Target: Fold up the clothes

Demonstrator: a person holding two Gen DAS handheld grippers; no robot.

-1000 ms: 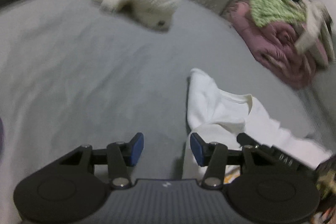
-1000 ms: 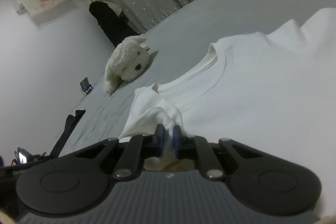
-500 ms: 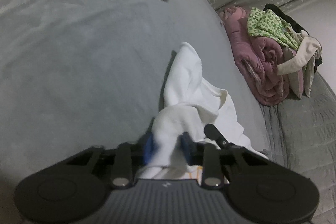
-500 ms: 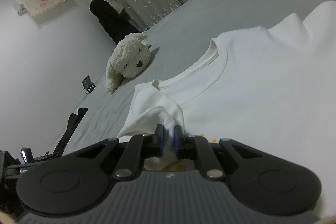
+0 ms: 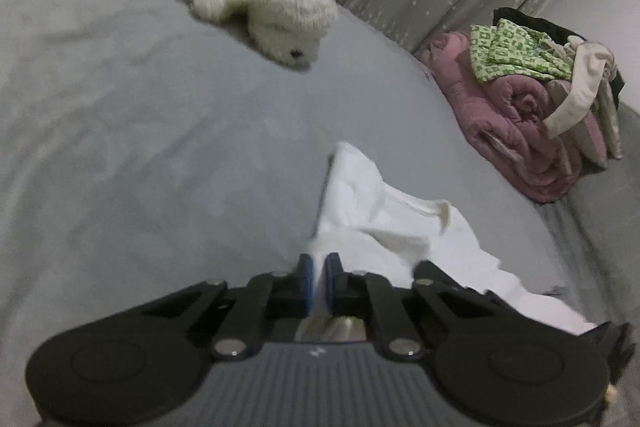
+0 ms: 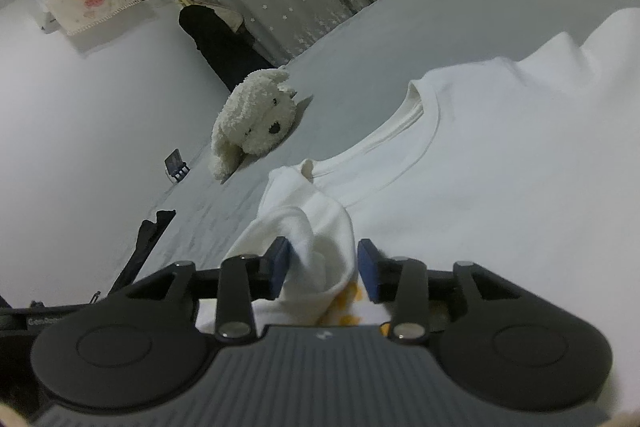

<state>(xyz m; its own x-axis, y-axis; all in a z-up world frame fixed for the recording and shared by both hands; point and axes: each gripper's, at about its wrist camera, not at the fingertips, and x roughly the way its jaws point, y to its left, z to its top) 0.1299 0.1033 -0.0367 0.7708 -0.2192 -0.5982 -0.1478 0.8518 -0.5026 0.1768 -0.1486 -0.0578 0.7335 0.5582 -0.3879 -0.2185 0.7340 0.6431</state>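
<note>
White T-shirt (image 6: 500, 187) lies spread on the grey bed (image 5: 160, 155), collar toward 11 o'clock in my right view, not yet folded. My left gripper (image 5: 316, 277) has just closed and pinches a fold of its cloth. My right gripper (image 6: 322, 263) has just been opening; its jaws stand half wide, the sleeve (image 6: 316, 231) loose between them. I judge the folding is only beginning. A plush dog (image 6: 256, 123) lies at 10 o'clock.
</note>
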